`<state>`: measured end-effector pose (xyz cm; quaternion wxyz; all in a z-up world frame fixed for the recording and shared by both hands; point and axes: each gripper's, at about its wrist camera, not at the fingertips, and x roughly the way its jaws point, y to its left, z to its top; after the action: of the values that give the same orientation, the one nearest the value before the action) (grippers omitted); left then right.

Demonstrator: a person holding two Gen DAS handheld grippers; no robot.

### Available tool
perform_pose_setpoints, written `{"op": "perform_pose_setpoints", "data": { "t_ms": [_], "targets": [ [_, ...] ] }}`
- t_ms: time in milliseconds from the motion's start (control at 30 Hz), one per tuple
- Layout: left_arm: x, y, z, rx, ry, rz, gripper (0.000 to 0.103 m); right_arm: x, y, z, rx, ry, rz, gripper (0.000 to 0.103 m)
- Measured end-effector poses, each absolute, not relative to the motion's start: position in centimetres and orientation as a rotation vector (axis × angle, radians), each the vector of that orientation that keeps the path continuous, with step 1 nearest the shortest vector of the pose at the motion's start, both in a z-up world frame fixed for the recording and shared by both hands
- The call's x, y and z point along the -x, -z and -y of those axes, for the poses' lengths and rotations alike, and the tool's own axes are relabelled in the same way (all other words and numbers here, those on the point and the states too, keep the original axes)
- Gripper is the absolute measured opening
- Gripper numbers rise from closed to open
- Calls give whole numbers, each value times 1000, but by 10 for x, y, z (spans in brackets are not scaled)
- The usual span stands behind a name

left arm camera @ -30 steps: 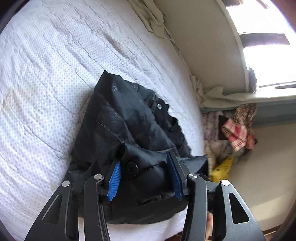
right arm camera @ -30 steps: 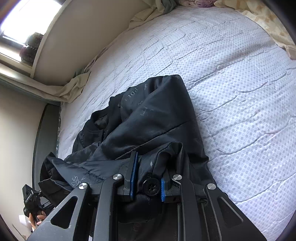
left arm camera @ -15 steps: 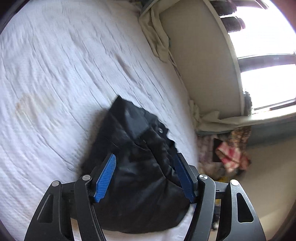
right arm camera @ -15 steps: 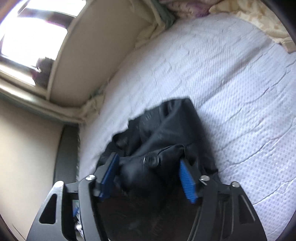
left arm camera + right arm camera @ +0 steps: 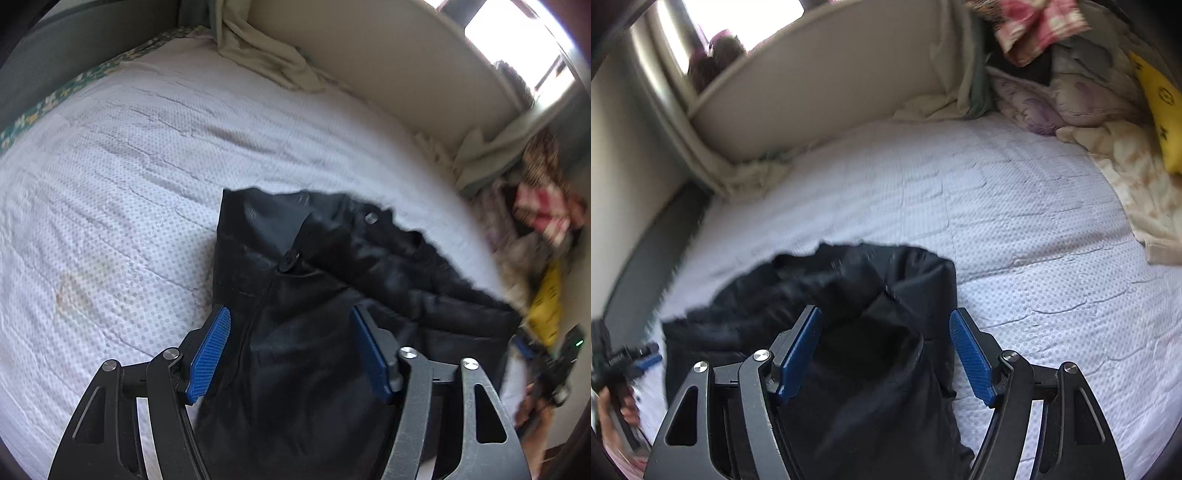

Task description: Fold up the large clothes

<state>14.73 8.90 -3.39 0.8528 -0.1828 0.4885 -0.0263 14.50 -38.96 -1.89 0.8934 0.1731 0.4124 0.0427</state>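
Across the bed, the white dotted coverlet [image 5: 140,177] runs to a cream wall panel [image 5: 369,66] under a bright window, with a heap of bedding and clothes [image 5: 1071,92] and a yellow pillow [image 5: 1160,110] at the far corner. Near the bed's front edge lies the black jacket [image 5: 317,295], folded in a bundle. My left gripper [image 5: 291,354] is spread wide above it, gripping nothing; my right gripper [image 5: 886,354] likewise.
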Motion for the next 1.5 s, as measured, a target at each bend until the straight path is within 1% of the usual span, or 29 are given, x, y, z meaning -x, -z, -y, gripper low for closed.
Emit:
{"op": "perform_pose_setpoints", "data": {
  "t_ms": [33, 67, 100, 133, 167, 200, 333, 433, 533, 600, 633, 700, 767, 867, 900, 933, 967, 1000, 1033, 1100, 1167, 1200, 1267, 1300, 1333, 1367, 1433, 1500],
  "targets": [
    [-150, 40, -86, 373, 51, -1041, 60, -148, 26, 389, -373, -104, -883, 68],
    [-151, 46, -86, 375, 60, -1052, 41, -150, 32, 387, -387, -122, -899, 64],
    [-154, 53, -84, 375, 68, -1082, 33, -152, 38, 386, -398, -140, -926, 48],
    [-153, 56, -82, 371, 64, -1094, 23, -154, 42, 385, -391, -137, -945, 29],
    [-152, 55, -81, 367, 64, -1093, 19, -154, 44, 383, -371, -121, -965, 21],
    [-150, 51, -78, 348, 62, -1088, 18, -153, 43, 383, -362, -107, -978, 14],
    [-133, 35, -72, 278, 24, -1062, 16, -140, 40, 388, -384, -30, -1020, 9],
    [-126, 40, -70, 217, -16, -1083, 16, -129, 47, 389, -354, 25, -1062, 8],
    [-131, 65, -75, 218, -23, -1148, 17, -126, 62, 391, -350, 42, -1100, 7],
    [-136, 75, -77, 232, -26, -1166, 21, -127, 73, 392, -349, 35, -1110, 7],
    [-137, 78, -77, 227, -28, -1172, 25, -128, 78, 393, -345, 32, -1118, 7],
    [-139, 84, -73, 199, -28, -1174, 27, -129, 89, 395, -347, 32, -1134, 7],
    [-140, 86, -68, 173, -33, -1171, 30, -131, 102, 394, -343, 34, -1148, 9],
    [-141, 85, -63, 153, -52, -1170, 32, -133, 106, 393, -346, 46, -1140, 14],
    [-141, 82, -64, 163, -55, -1171, 32, -132, 103, 395, -367, 52, -1139, 21],
    [-140, 77, -67, 177, -61, -1171, 35, -130, 99, 400, -390, 69, -1148, 34],
    [-139, 72, -68, 185, -65, -1168, 40, -129, 95, 403, -397, 94, -1165, 48],
    [-136, 62, -71, 193, -76, -1154, 43, -126, 88, 409, -415, 116, -1167, 73],
    [-133, 52, -73, 190, -85, -1128, 46, -119, 76, 417, -450, 108, -1126, 75],
    [-123, 30, -71, 157, -106, -1060, 48, -108, 51, 424, -428, 129, -1058, 74],
    [-111, 8, -62, 138, -91, -977, 57, -95, 23, 421, -324, 178, -960, 74],
    [-107, 2, -56, 141, -68, -949, 59, -88, 10, 415, -267, 192, -909, 73],
    [-101, -7, -40, 145, 10, -911, 70, -80, -10, 398, -196, 155, -820, 68],
    [-100, -8, -28, 140, 58, -905, 72, -81, -14, 389, -184, 111, -801, 63],
    [-101, -6, -15, 126, 100, -910, 75, -82, -14, 378, -173, 49, -793, 57],
    [-104, -1, -2, 102, 122, -920, 75, -86, -10, 367, -159, -3, -805, 54],
    [-111, 15, 16, 46, 116, -952, 75, -96, 6, 347, -119, -44, -855, 44],
    [-122, 39, 27, 0, 83, -1014, 75, -107, 23, 336, -81, -40, -905, 44]
  ]
}}
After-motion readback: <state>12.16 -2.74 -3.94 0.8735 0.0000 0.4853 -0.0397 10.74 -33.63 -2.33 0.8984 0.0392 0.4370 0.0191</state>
